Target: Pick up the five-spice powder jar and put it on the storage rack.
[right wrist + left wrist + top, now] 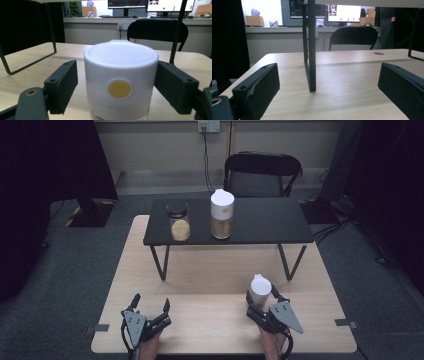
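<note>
Wooden table (pixel 210 295) stands on grey carpet. Near its front edge, the right gripper (pixel 261 302) brackets a white-lidded jar (pixel 260 289); contact cannot be confirmed. Left gripper (pixel 150 307) spread wide, holding nothing. Black shelf (pixel 260 222) spans the table's far half.

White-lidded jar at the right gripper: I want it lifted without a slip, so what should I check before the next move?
1. White-lidded jar between the right gripper's jaws: ok.
2. Both pads pressing on it: not ok, a gap shows beside one jaw.
3. Jar upright on the table: ok.
4. Lid on: ok.
5. Left gripper open, apart from the jar: ok.
</note>
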`<state>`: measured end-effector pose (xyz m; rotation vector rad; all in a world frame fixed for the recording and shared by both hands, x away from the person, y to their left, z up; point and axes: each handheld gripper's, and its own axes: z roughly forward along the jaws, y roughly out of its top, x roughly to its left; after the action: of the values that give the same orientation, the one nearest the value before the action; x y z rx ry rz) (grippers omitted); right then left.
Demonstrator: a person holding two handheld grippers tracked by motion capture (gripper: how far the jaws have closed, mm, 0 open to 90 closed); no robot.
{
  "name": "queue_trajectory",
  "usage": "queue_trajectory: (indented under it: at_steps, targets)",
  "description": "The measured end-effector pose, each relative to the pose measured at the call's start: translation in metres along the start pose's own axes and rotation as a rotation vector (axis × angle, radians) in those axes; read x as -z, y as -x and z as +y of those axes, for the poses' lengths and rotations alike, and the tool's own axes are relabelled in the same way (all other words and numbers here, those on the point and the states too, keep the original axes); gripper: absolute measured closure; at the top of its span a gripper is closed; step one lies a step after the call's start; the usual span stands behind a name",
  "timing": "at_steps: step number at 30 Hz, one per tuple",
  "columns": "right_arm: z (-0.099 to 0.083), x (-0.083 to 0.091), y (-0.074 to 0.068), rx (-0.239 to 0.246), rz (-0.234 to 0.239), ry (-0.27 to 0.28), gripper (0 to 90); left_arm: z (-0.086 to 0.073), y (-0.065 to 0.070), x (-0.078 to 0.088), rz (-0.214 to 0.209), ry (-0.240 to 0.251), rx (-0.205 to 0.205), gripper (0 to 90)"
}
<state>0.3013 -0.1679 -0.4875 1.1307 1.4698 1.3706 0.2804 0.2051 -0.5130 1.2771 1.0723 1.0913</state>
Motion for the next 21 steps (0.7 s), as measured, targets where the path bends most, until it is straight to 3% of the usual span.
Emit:
queue_trajectory:
  at_steps: [11,21]
  targets:
    - [-0.0073,-0.0015,0.0052,-0.026,0.005,-0.021,25.0,-0.0001,-0.0001,0.0001,0.0,0.001,0.0,3.3]
    - [-0.0097,-0.0023,0.0042,-0.02,0.008,-0.039,28.7,0.0,-0.0001,0.0002,0.001,0.001,0.0,3.3]
